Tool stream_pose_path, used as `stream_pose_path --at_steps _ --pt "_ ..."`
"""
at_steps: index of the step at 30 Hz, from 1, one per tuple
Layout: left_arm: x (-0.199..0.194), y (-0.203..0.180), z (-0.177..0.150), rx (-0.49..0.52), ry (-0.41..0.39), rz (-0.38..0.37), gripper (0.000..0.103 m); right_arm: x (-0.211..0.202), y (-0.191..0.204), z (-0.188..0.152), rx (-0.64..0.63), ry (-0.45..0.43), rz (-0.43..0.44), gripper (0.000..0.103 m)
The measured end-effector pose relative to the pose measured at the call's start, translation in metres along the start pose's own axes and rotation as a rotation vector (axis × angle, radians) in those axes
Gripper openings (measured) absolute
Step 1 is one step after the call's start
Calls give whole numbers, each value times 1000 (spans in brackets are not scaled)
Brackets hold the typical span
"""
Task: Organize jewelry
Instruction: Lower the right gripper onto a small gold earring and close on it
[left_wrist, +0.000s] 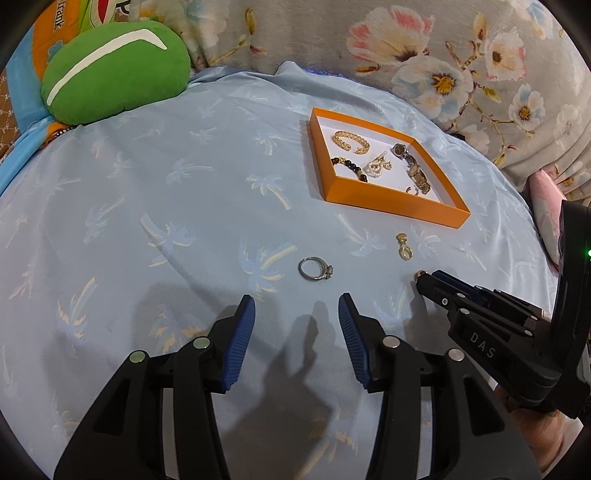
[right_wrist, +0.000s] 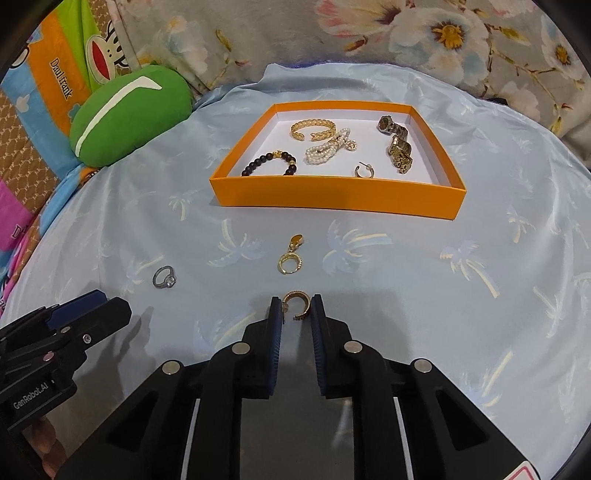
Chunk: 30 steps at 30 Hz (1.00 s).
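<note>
Because the gold hoop earring (right_wrist: 296, 305) is tiny, light, rigid and slick, the right tongs (right_wrist: 296, 314) bracket it across its curved sides on the blue bedsheet (right_wrist: 480, 221), narrowed about it, though whether the pads already pinch cannot be told. Soft cloth beneath may let it slip or tilt. The left tongs (left_wrist: 297, 325) stand wide, empty, near the silver ring (left_wrist: 315, 268). The orange tray (right_wrist: 338, 197) lies farther off, holding bracelets.

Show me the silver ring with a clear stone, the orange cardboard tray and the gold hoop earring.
silver ring with a clear stone (left_wrist: 314, 268), left wrist view, band.
orange cardboard tray (right_wrist: 332, 194), right wrist view, near wall.
gold hoop earring (right_wrist: 297, 305), right wrist view, hoop.
</note>
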<state>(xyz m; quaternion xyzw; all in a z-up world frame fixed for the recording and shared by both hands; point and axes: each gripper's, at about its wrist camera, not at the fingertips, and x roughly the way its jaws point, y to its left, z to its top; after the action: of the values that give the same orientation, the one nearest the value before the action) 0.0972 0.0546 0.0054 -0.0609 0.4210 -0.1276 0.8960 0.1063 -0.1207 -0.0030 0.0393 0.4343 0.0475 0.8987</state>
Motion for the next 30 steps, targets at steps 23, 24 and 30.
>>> stream_pose_path --at_steps 23,24,30 --pt "43 -20 39 370 45 -96 55 -11 -8 3 43 -10 68 17" --pt "46 -22 38 385 52 -102 55 -9 -7 5 43 -10 70 19" --pt "51 -23 34 379 56 -122 55 5 -4 7 33 17 68 21"
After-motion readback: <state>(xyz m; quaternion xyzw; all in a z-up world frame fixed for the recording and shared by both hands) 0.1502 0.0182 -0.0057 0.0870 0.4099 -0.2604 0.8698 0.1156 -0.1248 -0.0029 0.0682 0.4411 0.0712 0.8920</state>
